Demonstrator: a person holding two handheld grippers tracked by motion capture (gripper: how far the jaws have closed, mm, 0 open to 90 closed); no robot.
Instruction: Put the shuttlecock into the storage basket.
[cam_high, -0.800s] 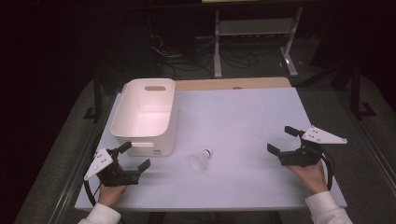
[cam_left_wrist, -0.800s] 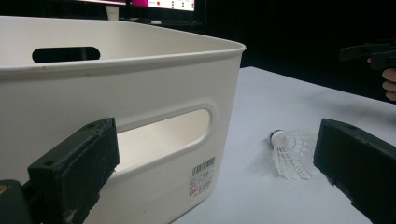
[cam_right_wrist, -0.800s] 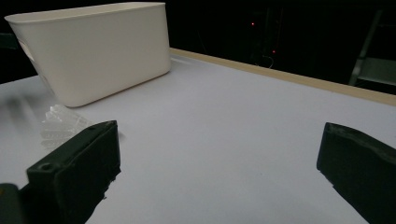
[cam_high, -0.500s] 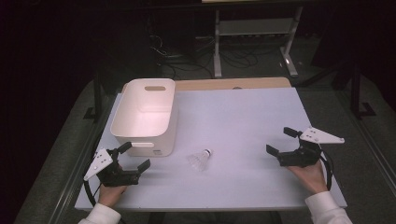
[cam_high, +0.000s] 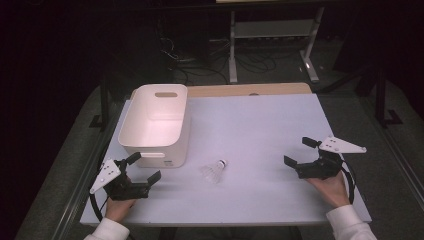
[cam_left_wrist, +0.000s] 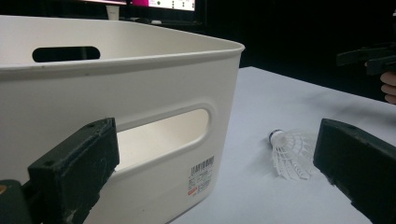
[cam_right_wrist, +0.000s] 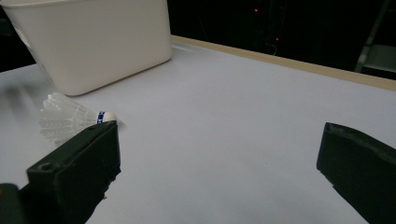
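status: early stage, nothing picked up yet.

shuttlecock: lying on its side on the desk, near the front edge, just beside the front right corner of the white bin but apart from it. cork tip with a blue band pointing away toward the back right, feather skirt toward the front. untouched by either tool.

white bin: standing upright on the left half of the desk, interior bare as far as visible from the high view. barcode sticker on the near wall below the handle slot.

left gripper: held low at the front left corner, close to the near wall of the bin. jaws spread wide, grasping nothing. in the left gripper view, shuttlecock visible between the jaws but farther off, bin wall close ahead.

right gripper: held low at the front right, well apart from the shuttlecock. jaws spread wide, grasping nothing. in the right gripper view, shuttlecock just beyond the left jaw.

judged remaining: approach to the shuttlecock, closing on it, lift, transfer over the bin, release inside. judged done: none of these.
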